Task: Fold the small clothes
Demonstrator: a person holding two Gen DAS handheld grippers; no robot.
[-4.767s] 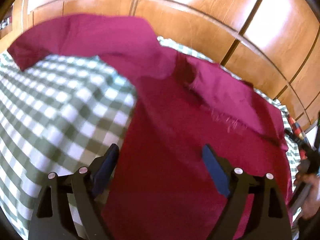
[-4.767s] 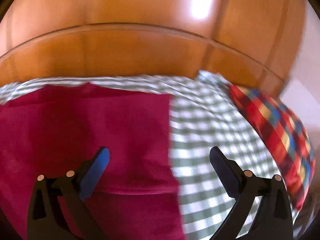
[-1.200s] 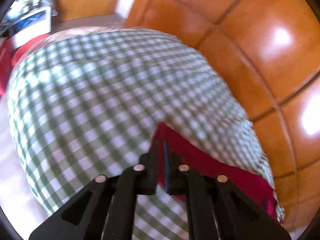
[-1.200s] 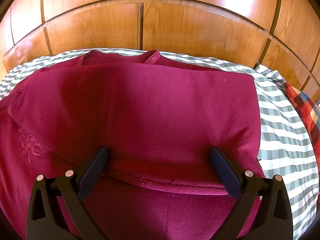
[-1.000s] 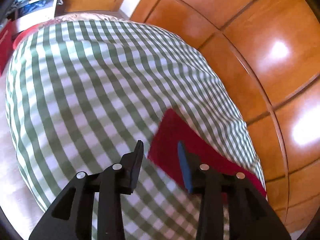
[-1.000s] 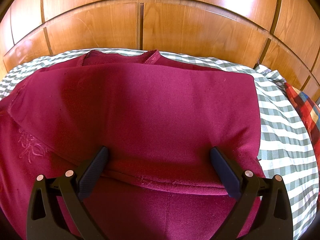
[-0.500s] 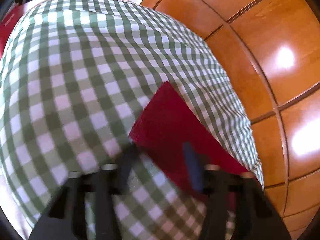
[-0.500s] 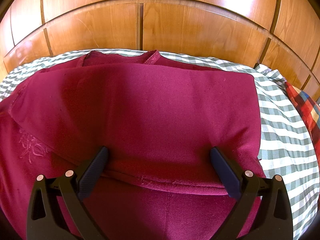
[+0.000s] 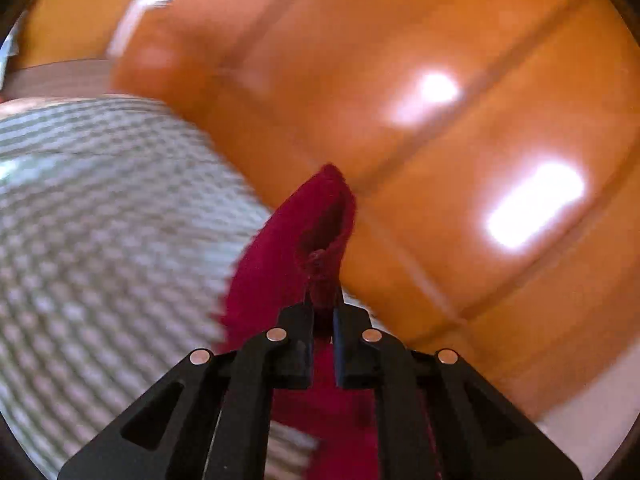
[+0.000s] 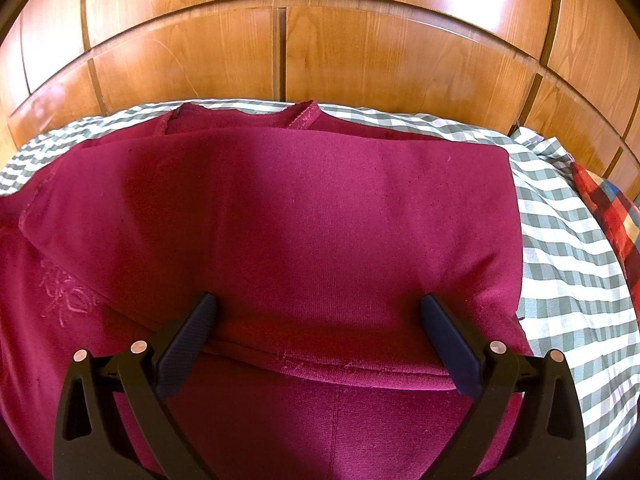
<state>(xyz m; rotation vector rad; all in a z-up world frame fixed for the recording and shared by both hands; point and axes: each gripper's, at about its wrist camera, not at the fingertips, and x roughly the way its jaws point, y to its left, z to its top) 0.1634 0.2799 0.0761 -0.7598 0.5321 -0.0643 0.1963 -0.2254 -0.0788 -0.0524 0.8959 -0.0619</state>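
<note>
Pinching a bunched edge of the maroon knit garment (image 9: 320, 240), the left gripper (image 9: 321, 312) has just been closing, jaws nearly together with cloth between them. Right gripper (image 10: 318, 312) stands wide apart, nothing held, over the folded garment (fine ribbed knit, tone-on-tone embroidered motif (image 10: 66, 294) at left; no readable writing). Beneath lies a green-and-white checked sheet (image 10: 568, 248); beyond, glossy wooden panels (image 10: 360, 56).

The left hand-held gripper (image 9: 323, 308) has just been closing, and its jaws now pinch red cloth between them. The right hand-held gripper (image 10: 320, 312) points down with its jaws wide apart.
</note>
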